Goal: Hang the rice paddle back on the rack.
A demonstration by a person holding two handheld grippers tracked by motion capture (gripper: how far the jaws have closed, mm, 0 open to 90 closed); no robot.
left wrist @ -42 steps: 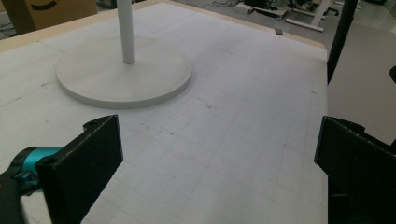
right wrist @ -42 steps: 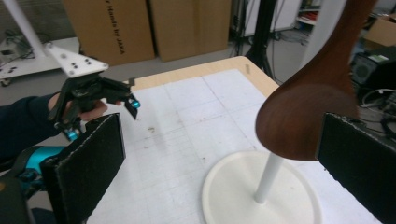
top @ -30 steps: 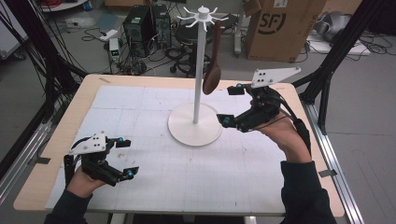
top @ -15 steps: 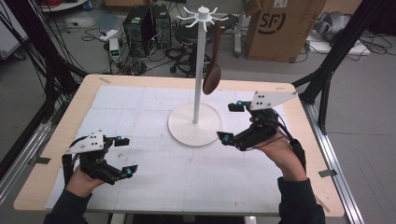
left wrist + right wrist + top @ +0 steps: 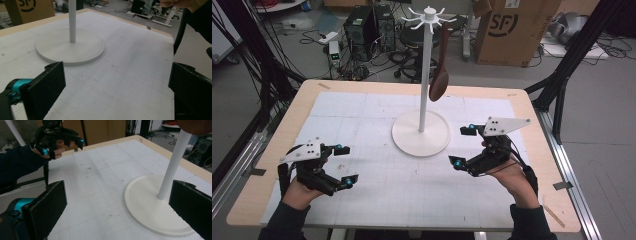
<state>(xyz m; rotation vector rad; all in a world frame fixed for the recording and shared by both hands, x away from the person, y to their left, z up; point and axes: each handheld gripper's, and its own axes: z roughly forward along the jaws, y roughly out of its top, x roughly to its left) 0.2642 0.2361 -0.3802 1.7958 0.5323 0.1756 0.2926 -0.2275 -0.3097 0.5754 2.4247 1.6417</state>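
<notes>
My right gripper (image 5: 463, 146) hung just above the mat beside the white stand (image 5: 421, 133), jaws spread wide with nothing between them, likely because the spoon (image 5: 441, 65) already hung where it belonged and the hand had no more to carry. Left gripper (image 5: 342, 165) sat near the table's (image 5: 532, 107) front-left corner, well apart from the stand, jaws equally wide and empty, probably parked clear of the work. The spoon was dark brown, wood-looking, long handle up on a hook of the stand's top ring, bowl hanging down beside the pole, off the table. In my right gripper view the stand base (image 5: 150, 207) lay between my jaws, untouched.
</notes>
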